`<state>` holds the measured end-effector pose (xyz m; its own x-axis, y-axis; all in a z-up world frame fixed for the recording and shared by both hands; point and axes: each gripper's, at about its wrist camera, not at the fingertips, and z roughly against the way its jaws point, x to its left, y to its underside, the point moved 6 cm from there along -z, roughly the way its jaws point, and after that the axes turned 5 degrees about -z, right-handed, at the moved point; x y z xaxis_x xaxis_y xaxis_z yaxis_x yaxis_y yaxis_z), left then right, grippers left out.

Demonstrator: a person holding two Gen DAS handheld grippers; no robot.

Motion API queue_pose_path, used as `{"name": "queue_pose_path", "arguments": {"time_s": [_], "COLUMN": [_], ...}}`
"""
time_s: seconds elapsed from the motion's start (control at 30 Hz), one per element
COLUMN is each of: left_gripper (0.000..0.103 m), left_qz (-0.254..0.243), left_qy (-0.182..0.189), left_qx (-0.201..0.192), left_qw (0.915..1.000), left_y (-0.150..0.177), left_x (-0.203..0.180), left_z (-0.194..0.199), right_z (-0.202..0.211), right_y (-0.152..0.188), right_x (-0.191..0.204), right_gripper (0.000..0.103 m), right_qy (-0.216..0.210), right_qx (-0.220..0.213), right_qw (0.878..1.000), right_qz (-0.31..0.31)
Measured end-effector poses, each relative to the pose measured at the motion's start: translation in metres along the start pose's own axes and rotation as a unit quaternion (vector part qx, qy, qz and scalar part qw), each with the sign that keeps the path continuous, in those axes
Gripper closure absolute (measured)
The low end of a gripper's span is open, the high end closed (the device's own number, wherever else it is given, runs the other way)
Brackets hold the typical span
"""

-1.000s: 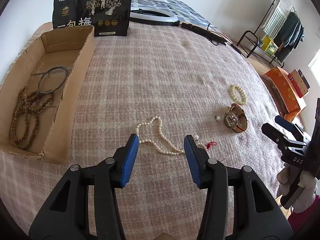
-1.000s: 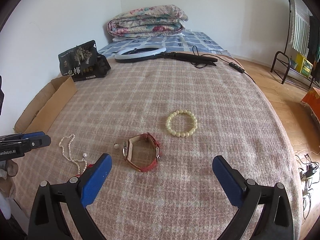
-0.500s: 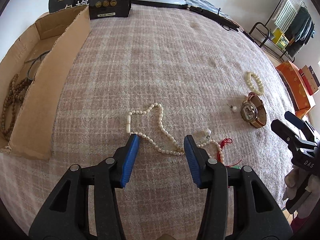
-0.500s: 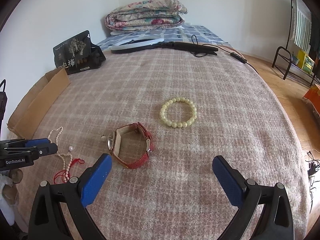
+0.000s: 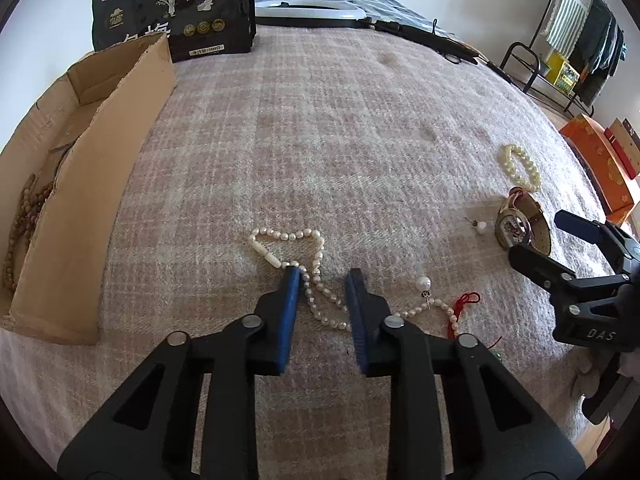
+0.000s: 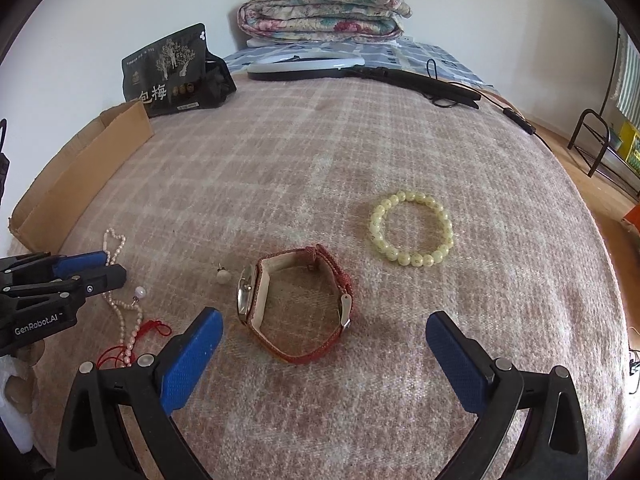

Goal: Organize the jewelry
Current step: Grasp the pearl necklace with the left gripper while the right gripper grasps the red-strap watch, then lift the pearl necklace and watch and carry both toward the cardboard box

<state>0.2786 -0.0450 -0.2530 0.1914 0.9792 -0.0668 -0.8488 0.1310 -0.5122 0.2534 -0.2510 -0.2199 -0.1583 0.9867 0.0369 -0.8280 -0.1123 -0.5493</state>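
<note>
The white pearl bead necklace (image 5: 308, 276), light, limp and likely slippery, lies near the front edge of the pink plaid blanket (image 5: 320, 120), two strands between the half-closed, not yet gripping pads of the left gripper (image 5: 322, 276), while the right gripper (image 6: 320, 340) hovers wide open, empty, before the red-strapped wristwatch (image 6: 296, 300).

Jewelry spread over a plaid blanket, cardboard box alongside

Pearl necklace (image 5: 316, 276) strung loosely with a red tassel; red-strapped watch (image 6: 296, 304) on its side; pale yellow bead bracelet (image 6: 412, 230) flat, just beyond; small white earring (image 6: 223, 276) beside the watch; brown wooden beads (image 5: 20, 220) inside the cardboard box (image 5: 96, 184).
</note>
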Motion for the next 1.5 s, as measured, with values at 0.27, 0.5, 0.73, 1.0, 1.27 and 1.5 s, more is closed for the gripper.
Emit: {"name": "queue_pose_path", "arguments": {"time_s": [0.27,0.5,0.73,1.0,1.27,1.5], "left_gripper": [0.098,0.099,0.099,0.099,0.099,0.099], "left_qz": [0.003,0.003,0.015,0.027,0.038,0.039], "left_qy": [0.038,0.054,0.057,0.063,0.077,0.072], "left_qx": [-0.006,-0.018,-0.039,-0.062,-0.099,-0.138], "left_qw": [0.9993,0.9984,0.9975,0.9957,0.9914,0.9870], "left_y": [-0.002,-0.005,-0.012,-0.023,-0.036,-0.049], "left_x": [-0.009,-0.014,-0.006,0.006,0.011,0.022], "left_z": [0.005,0.019,0.039,0.062,0.098,0.135], "right_z": [-0.012,-0.010,-0.003,0.014,0.046,0.072], "right_y": [0.001,0.001,-0.002,-0.001,-0.010,-0.021], "right_x": [-0.001,0.001,0.004,0.003,0.002,0.013], "right_gripper": [0.001,0.021,0.045,0.045,0.045,0.045], "right_qy": [0.013,-0.001,-0.007,-0.004,-0.007,-0.012], "right_qx": [0.007,0.005,0.003,-0.008,-0.030,-0.047], "right_qw": [1.000,1.000,1.000,1.000,1.000,0.999], "right_qz": [-0.001,0.000,-0.001,0.002,0.001,0.008]}}
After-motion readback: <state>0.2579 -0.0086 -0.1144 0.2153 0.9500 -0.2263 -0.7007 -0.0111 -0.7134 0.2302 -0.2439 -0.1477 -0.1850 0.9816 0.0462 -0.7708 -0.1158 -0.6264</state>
